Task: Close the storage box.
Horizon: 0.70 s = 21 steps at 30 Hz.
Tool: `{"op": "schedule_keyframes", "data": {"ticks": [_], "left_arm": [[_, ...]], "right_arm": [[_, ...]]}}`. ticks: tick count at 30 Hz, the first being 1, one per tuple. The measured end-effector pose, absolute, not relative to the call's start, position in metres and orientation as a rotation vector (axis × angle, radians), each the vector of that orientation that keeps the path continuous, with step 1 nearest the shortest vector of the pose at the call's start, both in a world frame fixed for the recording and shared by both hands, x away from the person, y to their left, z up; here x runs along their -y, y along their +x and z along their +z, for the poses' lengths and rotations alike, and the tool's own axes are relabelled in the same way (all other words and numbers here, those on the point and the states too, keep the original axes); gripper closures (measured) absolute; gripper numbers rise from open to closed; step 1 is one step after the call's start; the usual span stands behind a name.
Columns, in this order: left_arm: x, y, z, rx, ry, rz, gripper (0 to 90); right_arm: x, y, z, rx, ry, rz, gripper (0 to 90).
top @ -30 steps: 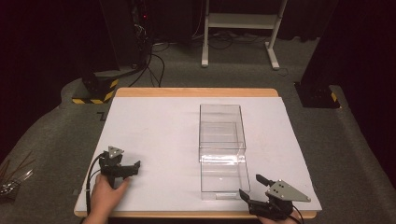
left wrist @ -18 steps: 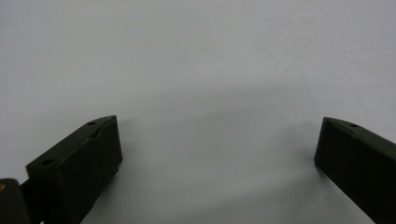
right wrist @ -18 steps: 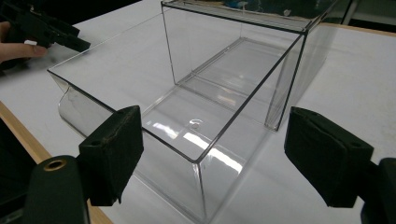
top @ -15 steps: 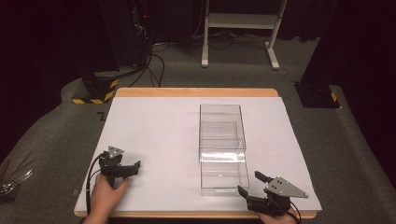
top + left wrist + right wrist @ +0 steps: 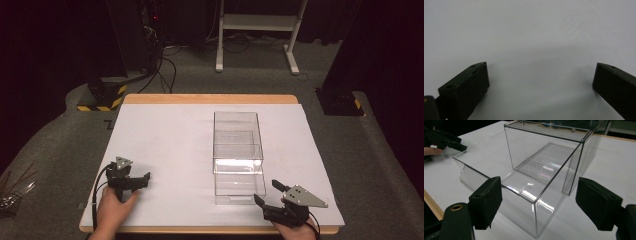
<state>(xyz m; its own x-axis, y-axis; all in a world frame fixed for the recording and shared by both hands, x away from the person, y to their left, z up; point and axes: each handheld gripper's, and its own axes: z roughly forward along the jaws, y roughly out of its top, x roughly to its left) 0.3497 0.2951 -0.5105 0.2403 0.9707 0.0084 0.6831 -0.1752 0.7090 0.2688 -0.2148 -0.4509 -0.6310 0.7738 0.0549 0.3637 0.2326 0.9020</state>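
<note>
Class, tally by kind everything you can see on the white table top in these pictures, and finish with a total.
Clear plastic box with its drawer pulled out: 1
Hand-held grippers, left gripper and right gripper: 2
Total: 3

The clear box looks like glossy transparent plastic, its smooth walls catching bright glints. The counter has a matt white, smooth top with a pale wooden edge. The right hand-held gripper has matt black jaws with a slightly rough, rubbery face. The floor looks like coarse grey carpet.
</note>
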Motion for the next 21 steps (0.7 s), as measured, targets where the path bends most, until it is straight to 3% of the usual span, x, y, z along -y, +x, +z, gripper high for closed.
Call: {"op": "schedule_keyframes", "data": {"ticks": [21], "left_arm": [[-0.295,0.35,-0.51,-1.508,1.932,0.636,0.9]], "right_arm": [[0.208,0.276,-0.468,-2.163,1.079,1.292,21.4]]}}
